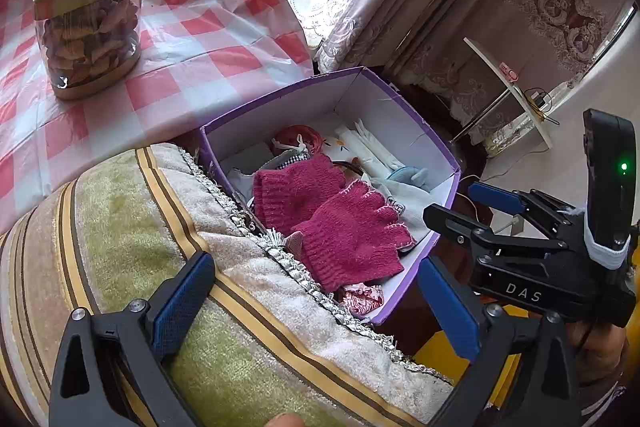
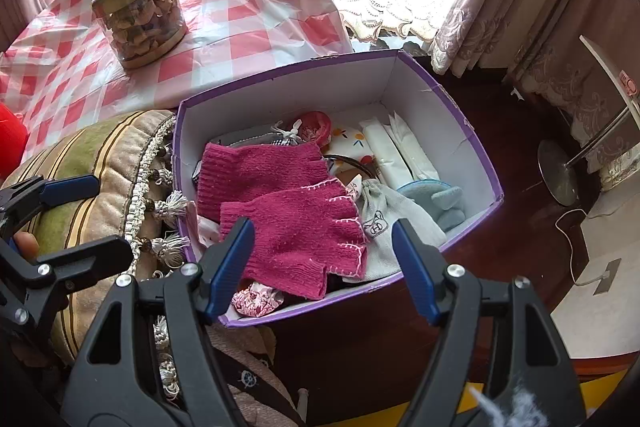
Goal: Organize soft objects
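Note:
Two magenta knitted fingerless gloves lie side by side in a purple box (image 1: 372,99) (image 2: 320,87) with white inner walls, on top of other soft things. The near glove (image 1: 352,243) (image 2: 304,231) overlaps the far glove (image 1: 296,191) (image 2: 256,171). My right gripper (image 2: 324,259) (image 1: 452,203) hangs open just above the near glove, its blue pads (image 2: 232,267) clear of the knit. My left gripper (image 1: 316,307) (image 2: 114,215) stands wide open over the cushion edge beside the box, with nothing between its fingers.
The box also holds a grey cloth (image 2: 392,223), a blue felt piece (image 2: 440,199), white packets (image 2: 392,151) and patterned fabrics. A striped tasselled cushion (image 1: 132,219) lies left of it. A gold-lidded jar (image 2: 140,11) stands on the red-checked tablecloth (image 1: 208,39). Dark floor lies to the right.

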